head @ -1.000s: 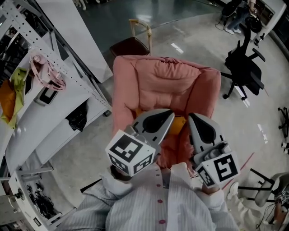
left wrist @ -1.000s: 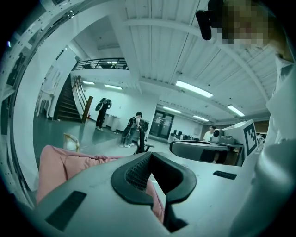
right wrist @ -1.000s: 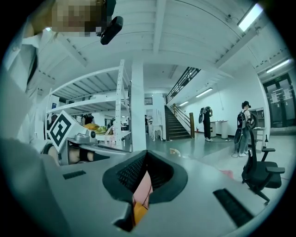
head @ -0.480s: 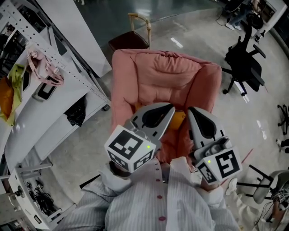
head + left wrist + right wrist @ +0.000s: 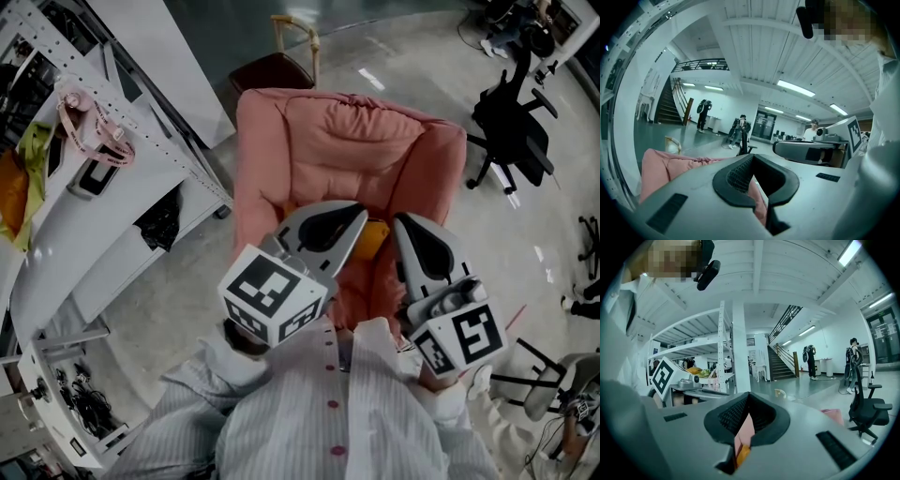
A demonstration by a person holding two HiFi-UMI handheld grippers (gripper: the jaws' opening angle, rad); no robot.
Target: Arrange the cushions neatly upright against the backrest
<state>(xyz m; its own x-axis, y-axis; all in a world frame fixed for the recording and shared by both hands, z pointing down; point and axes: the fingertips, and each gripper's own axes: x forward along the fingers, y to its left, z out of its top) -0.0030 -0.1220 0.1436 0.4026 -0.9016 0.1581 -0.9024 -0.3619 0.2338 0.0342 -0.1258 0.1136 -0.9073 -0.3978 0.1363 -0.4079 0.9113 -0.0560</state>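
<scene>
Shelving [image 5: 112, 202] crowds the left; beside it my left gripper [image 5: 349, 225] hovers over the near edge of the pink armchair [image 5: 262, 187], jaws pressed together on nothing. The orange cushion [image 5: 373, 239] shows low on the seat between the two tools, mostly hidden and short of the backrest [image 5: 347, 150], and my right gripper [image 5: 405, 230] is likewise closed and empty. Reaching in with the jaws closed like this, I'd likely shove the cushion flat rather than grasp it.

the left gripper [image 5: 354, 217] and right gripper [image 5: 405, 227] hide most of the armchair [image 5: 347, 141] seat at centre; only a sliver of orange cushion [image 5: 373, 236] shows between them. the left edge cuts the shelf [image 5: 94, 216].
</scene>
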